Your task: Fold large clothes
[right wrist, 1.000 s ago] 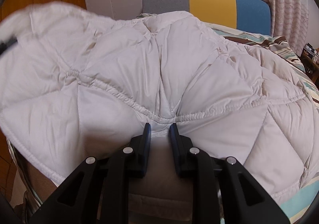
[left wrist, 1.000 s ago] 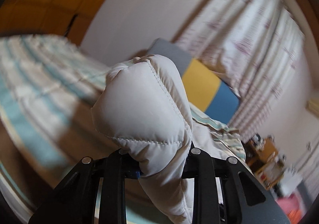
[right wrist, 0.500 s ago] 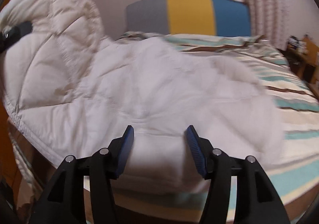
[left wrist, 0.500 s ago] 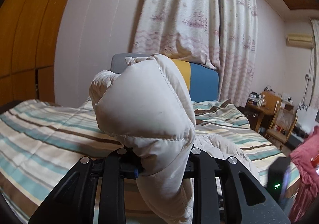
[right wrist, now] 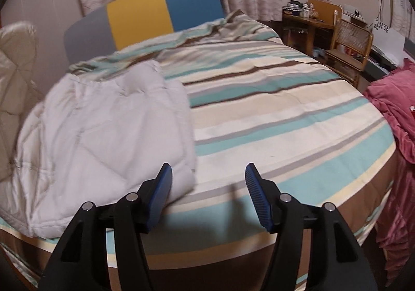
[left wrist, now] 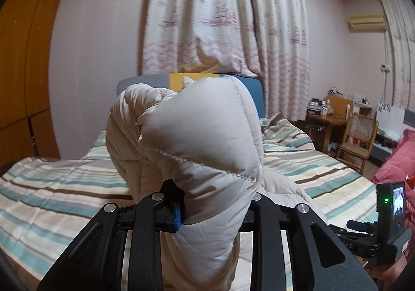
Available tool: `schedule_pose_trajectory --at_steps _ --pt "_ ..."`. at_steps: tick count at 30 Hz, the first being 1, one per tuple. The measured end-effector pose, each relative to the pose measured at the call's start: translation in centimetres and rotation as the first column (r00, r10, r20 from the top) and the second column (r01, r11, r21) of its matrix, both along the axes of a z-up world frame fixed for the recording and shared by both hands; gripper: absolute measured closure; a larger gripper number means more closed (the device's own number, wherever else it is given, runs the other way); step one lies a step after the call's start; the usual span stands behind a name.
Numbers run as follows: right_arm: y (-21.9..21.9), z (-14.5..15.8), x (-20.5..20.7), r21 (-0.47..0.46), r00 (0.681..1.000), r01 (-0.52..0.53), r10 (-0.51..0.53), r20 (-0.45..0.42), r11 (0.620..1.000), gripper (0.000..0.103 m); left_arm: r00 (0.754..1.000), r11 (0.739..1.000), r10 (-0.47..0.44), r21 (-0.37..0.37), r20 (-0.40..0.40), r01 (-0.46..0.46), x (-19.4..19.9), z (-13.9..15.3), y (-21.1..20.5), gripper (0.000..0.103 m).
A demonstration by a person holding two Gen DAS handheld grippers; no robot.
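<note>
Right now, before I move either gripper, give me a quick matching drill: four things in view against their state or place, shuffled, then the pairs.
Things:
1. left gripper
2. right gripper
3. white puffer jacket
4. pink garment

States or places:
A. jaws wide apart, holding nothing
B. mostly on the striped bedspread, one part lifted
C. beside the bed, at its right edge
D. clamped on a bunch of quilted fabric

Pairs: 1-D, 2-A, 3-B, 4-C
</note>
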State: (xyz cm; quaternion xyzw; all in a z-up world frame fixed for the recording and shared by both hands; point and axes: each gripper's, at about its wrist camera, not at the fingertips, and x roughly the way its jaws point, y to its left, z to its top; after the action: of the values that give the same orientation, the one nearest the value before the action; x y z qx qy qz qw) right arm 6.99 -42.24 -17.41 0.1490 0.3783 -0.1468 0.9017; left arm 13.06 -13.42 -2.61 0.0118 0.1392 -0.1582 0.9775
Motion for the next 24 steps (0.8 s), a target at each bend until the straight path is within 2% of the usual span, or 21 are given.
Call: schedule_pose_trajectory --at_steps 3,10,14,17,20,24 --pt "-0.3 -0.2 -0.2 -0.004 1.000 0.017 -0.017 -0.010 1.000 0.044 0.999 0.999 -0.035 0.033 0.003 0.035 0.3 -0.1 -2.1 0.074" --pt "-2.5 -0.1 -1.7 0.059 0.997 0.072 -0.073 0.015 0.996 0.043 0.993 0.988 -0.116 0.102 -0.025 0.118 1.1 -1.8 -6.9 0.073" --pt "-3.7 0.4 -2.2 0.070 0.994 0.101 -0.103 0.021 0.992 0.043 0.981 0.972 -0.177 0.145 -0.074 0.187 1.2 -3.9 -9.7 0.073" --pt "-4.2 0.5 -2.6 0.072 0.993 0.117 -0.119 0.021 0.991 0.042 0.971 0.951 -0.216 0.202 -0.103 0.233 1.2 -5.9 -11.7 0.068" --pt "-4.7 0.6 -2.9 0.083 0.990 0.134 -0.137 0.020 0.987 0.042 0.954 0.927 -0.261 0.239 -0.144 0.290 1.0 -8.1 -13.3 0.061" --pt "-5.0 0.8 -3.2 0.100 0.989 0.141 -0.145 0.033 0.985 0.042 0.921 0.904 -0.340 0.202 -0.192 0.376 0.3 -9.8 -13.6 0.033"
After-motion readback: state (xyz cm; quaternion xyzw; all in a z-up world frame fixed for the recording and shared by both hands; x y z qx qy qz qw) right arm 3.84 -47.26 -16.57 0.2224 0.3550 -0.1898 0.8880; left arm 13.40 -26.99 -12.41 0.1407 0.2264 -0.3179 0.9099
